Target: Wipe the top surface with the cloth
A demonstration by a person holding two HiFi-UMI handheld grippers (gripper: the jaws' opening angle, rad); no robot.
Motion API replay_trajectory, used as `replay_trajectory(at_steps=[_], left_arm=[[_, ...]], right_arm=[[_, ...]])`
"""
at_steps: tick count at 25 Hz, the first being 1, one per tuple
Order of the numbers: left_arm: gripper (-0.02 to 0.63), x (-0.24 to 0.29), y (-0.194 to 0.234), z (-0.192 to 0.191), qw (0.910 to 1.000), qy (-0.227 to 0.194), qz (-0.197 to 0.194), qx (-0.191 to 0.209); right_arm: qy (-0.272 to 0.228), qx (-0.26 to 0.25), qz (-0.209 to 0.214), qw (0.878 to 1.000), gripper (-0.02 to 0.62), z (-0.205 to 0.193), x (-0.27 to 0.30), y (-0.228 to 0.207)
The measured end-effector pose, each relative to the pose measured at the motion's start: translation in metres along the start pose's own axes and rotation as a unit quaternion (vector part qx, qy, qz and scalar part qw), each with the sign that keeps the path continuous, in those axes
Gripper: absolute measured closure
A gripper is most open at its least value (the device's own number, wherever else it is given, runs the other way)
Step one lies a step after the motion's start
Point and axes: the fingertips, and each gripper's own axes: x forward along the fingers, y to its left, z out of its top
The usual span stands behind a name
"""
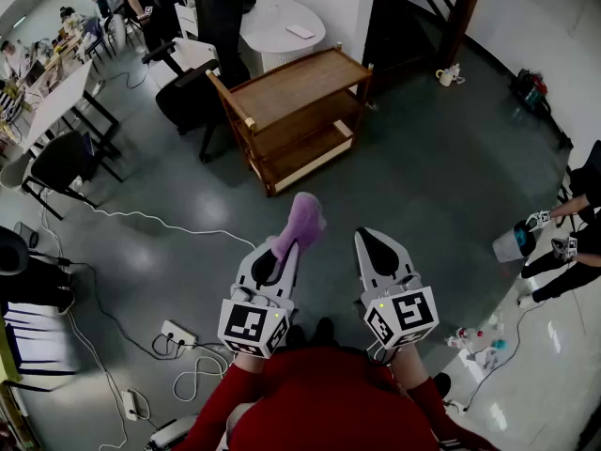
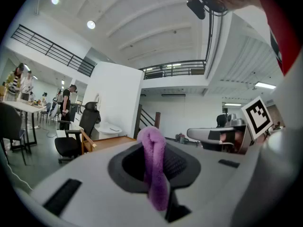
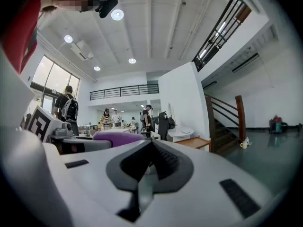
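Note:
A purple cloth (image 1: 302, 224) sticks out of my left gripper (image 1: 284, 248), which is shut on it; in the left gripper view the cloth (image 2: 154, 167) hangs folded between the jaws. My right gripper (image 1: 374, 241) is held beside it, jaws closed with nothing between them, and the same cloth (image 3: 116, 138) shows off to its left. The wooden cart (image 1: 293, 113) with its bare top surface (image 1: 299, 85) stands ahead on the grey floor, well beyond both grippers. Its top (image 2: 110, 142) appears low and distant past the cloth in the left gripper view.
Black office chairs (image 1: 188, 97) stand left of the cart, a round white table (image 1: 282, 28) behind it, a dark staircase (image 1: 423, 12) at the back right. Cables and a power strip (image 1: 178, 334) lie on the floor at left. A seated person's legs (image 1: 573, 252) are at right.

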Motion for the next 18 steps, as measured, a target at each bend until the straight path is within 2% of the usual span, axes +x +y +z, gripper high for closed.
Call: replay_trajectory(at_steps=[14, 18], left_arm=[[0.549, 0.009, 0.004, -0.002, 1.0, 0.004, -0.001, -0.003], [0.549, 0.016, 0.003, -0.009, 0.9998, 0.016, -0.003, -0.009]], right_arm=[[-0.006, 0.016, -0.009, 1.0, 0.583, -0.003, 0.001, -0.009], [0.002, 0.031, -0.026, 0.999, 0.583, -0.009, -0.003, -0.022]])
